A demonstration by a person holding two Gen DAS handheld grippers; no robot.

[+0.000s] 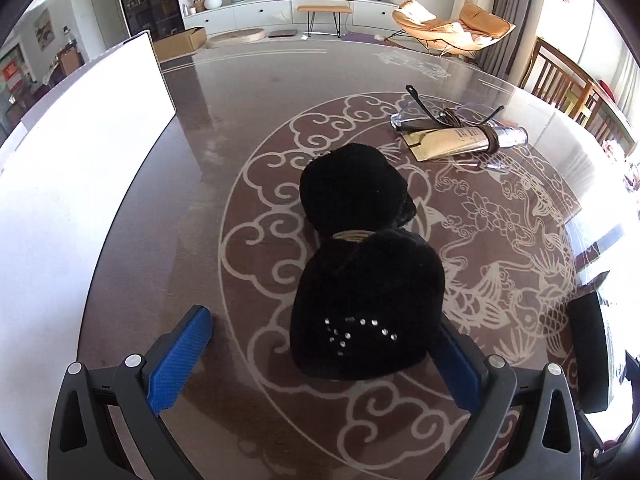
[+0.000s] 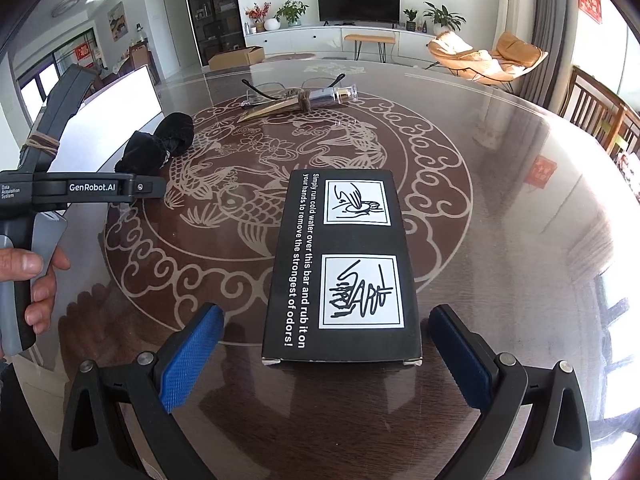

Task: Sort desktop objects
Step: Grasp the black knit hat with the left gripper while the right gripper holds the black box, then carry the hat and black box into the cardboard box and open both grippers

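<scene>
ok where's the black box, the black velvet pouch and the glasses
black box (image 2: 344,264), right wrist view, middle of its printed top face
black velvet pouch (image 1: 360,256), left wrist view, the tied neck between its two bulges
glasses (image 1: 420,110), left wrist view, on the dark temple arm

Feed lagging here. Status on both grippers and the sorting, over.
Left gripper open, jaws either side of black pouch. Right gripper open, black box between jaws, not gripped. Glasses and tube far side, untouched. Nothing blocking.
</scene>
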